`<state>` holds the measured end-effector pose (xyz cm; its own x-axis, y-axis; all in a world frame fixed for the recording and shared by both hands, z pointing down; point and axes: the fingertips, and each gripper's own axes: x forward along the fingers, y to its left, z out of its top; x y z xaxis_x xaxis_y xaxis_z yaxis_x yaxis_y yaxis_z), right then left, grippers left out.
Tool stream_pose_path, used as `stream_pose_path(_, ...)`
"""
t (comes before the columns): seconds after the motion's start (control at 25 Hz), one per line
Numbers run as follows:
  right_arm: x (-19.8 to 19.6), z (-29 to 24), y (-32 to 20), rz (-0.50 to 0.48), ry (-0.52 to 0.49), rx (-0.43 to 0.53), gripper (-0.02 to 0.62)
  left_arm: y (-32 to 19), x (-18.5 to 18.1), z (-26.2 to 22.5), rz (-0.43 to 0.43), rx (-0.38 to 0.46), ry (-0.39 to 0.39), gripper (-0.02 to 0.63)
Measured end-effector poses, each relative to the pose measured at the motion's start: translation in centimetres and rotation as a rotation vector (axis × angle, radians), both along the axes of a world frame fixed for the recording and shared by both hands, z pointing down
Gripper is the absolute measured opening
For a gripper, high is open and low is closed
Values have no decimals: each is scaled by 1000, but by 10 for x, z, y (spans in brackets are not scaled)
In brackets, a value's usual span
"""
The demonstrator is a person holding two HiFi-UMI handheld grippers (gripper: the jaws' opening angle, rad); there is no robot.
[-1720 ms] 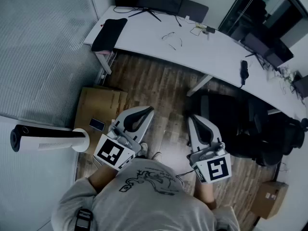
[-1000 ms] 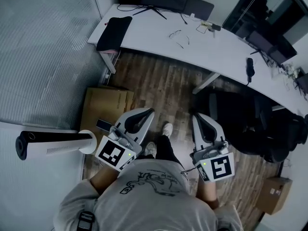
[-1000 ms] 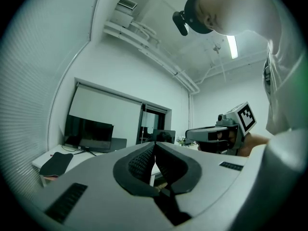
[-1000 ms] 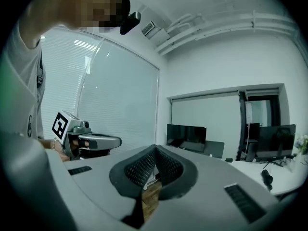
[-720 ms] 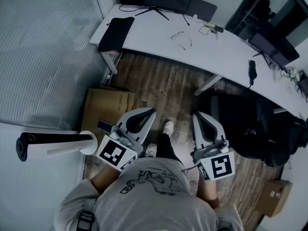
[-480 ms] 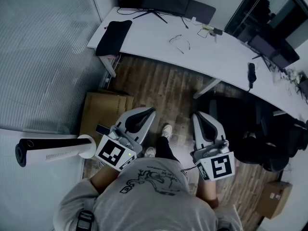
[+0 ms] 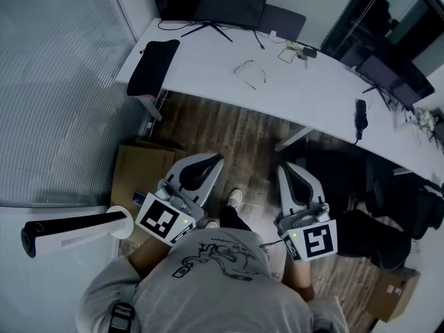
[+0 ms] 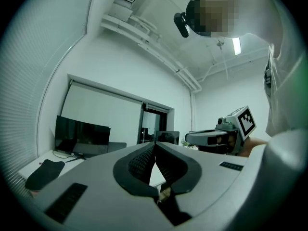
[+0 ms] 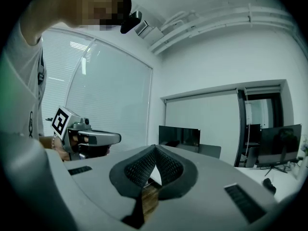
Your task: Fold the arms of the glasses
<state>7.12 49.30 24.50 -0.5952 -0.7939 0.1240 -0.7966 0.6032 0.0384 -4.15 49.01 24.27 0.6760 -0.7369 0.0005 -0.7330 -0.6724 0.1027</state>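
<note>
The glasses [image 7: 247,71] lie with arms open on the white desk [image 7: 305,82], far ahead of both grippers. My left gripper [image 7: 211,160] is held near the person's body over the wooden floor, its jaws closed together with nothing between them. My right gripper [image 7: 287,169] sits beside it, also shut and empty. In the left gripper view the closed pads [image 8: 144,161] meet in a point, and the right gripper [image 8: 216,137] shows off to the side. In the right gripper view the left gripper [image 9: 90,138] shows at left.
A black pouch [image 7: 151,66], a monitor [image 7: 208,0], cables and a black handset [image 7: 361,114] are on the desk. Black chairs [image 7: 368,207] stand at right, a cardboard box [image 7: 137,173] and a white tower fan [image 7: 69,229] at left, another box [image 7: 388,294] at bottom right.
The person has stepped forward over the floor, so the desk and glasses sit slightly nearer and lower in view. Both grippers stay shut in the same place by the body.
</note>
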Motion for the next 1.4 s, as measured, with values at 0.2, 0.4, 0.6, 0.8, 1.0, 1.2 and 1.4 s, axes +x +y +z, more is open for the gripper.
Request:
stream_pose_path(0.2, 30, -2, -41, 4, -3, 1, 9, -41, 28, 0, 1, -17, -5, 21)
stream_pose_path(0.4, 56, -3, -74, 6, 3, 0, 9, -78, 54, -1, 5, -18, -15, 21)
stream_pose_path(0.6, 79, 0, -99, 2, 2, 0, 9, -104, 78, -1, 3, -15, -21, 21)
stream_pose_path(0.8, 99, 2, -121, -6, -2, -3, 9, -127, 96, 0, -11, -15, -29, 21)
stream_pose_path(1.0, 114, 8, -138, -20, -10, -8, 9, -141, 111, 6, -26, -24, -28, 21)
stream_pose_path(1.2, 122, 12, -146, -24, -12, -13, 9, -148, 126, 16, -13, -49, -28, 21)
stream_pose_path(1.4, 128, 18, -161, -13, -13, -20, 9, -165, 131, 20, -8, -46, -34, 21)
